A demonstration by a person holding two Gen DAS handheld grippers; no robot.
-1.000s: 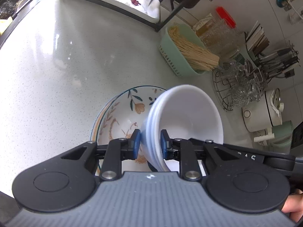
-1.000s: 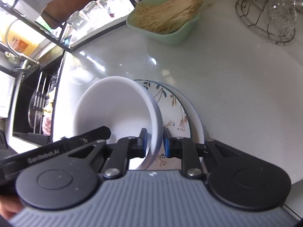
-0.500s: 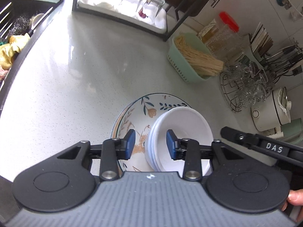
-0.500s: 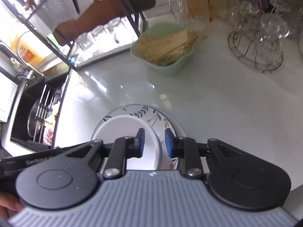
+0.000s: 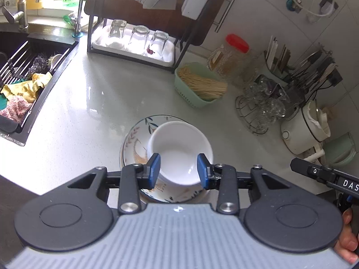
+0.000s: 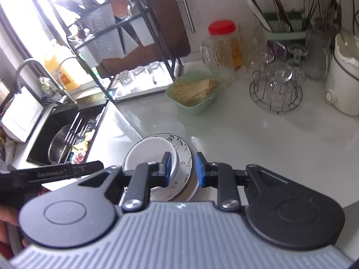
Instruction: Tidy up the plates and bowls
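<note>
The white bowl (image 5: 179, 152) sits inside the flowered plate (image 5: 134, 141) on the counter (image 5: 89, 103), low in the middle of both views. The left gripper (image 5: 178, 168) is partly open and holds nothing; the bowl shows between its blue pads, but lower down, not touched. The right gripper (image 6: 183, 168) is open a smaller bit, also empty, with the plate's edge showing in its gap. The stack lies straight ahead and below both, about equally near. Only the right view shows more plates stacked under the flowered one.
</note>
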